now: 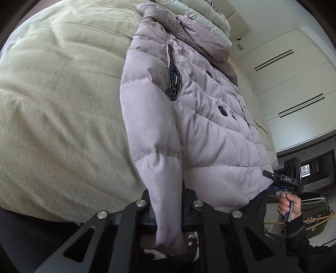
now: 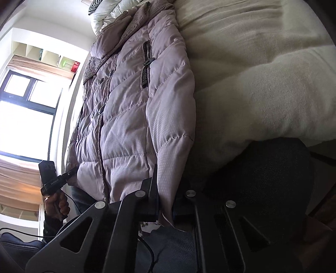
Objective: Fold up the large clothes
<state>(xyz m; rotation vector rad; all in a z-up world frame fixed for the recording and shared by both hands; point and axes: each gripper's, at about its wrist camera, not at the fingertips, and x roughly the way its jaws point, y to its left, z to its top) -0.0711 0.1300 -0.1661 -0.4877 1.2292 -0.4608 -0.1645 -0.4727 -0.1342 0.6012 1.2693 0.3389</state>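
The lilac quilted jacket (image 1: 201,117) lies face up on the beige blanket (image 1: 63,105), stretching away from both grippers with its collar at the far end. The left gripper (image 1: 168,212) is closed tight on one sleeve cuff (image 1: 166,220), the cloth pinched between its jaws. The right gripper (image 2: 166,201) is likewise clamped on the other sleeve cuff (image 2: 166,189), which runs between its jaws. Beyond the collar sits a pale padded garment (image 1: 201,14)

left tongs (image 1: 168,218) clamped shut, right tongs (image 2: 166,210) clamped shut, both angled downward
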